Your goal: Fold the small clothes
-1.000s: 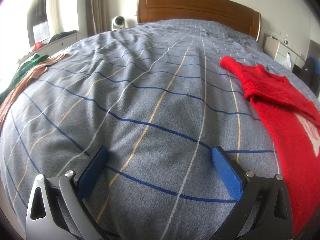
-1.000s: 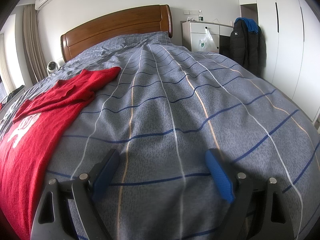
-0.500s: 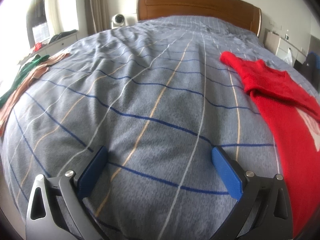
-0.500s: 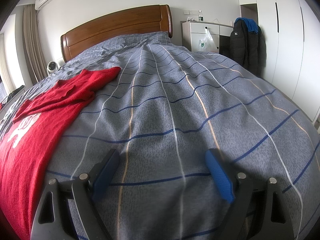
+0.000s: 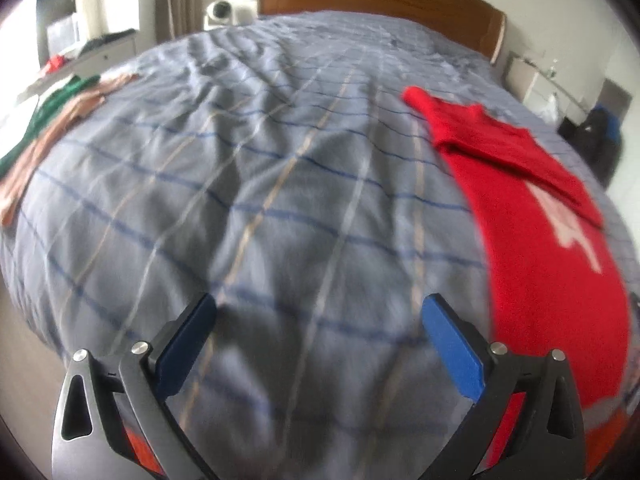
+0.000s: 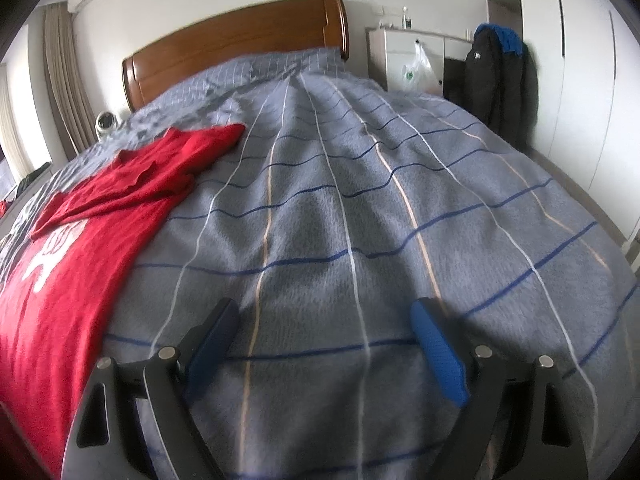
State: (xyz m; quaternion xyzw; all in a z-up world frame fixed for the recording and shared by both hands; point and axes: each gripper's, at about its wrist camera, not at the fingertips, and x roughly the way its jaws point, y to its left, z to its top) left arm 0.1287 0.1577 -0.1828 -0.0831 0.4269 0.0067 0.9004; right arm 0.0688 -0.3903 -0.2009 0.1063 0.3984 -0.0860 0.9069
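Observation:
A red sweater (image 5: 532, 216) with a white print lies flat on the grey checked bed cover, one sleeve folded across its top. In the left wrist view it is at the right; in the right wrist view the red sweater (image 6: 72, 248) is at the left. My left gripper (image 5: 318, 320) is open and empty above the bare cover, left of the sweater. My right gripper (image 6: 324, 322) is open and empty above the bare cover, right of the sweater.
Green and tan clothes (image 5: 52, 120) lie at the bed's left edge. A wooden headboard (image 6: 236, 48) stands at the far end. A white cabinet (image 6: 412, 60) and a hanging dark jacket (image 6: 500, 80) stand to the right of the bed. The bed's near edge (image 5: 32, 320) shows at lower left.
The left gripper has pulled back and risen, so more of the bed, its near edge and the sweater show. The right gripper has shifted slightly. Both stay open.

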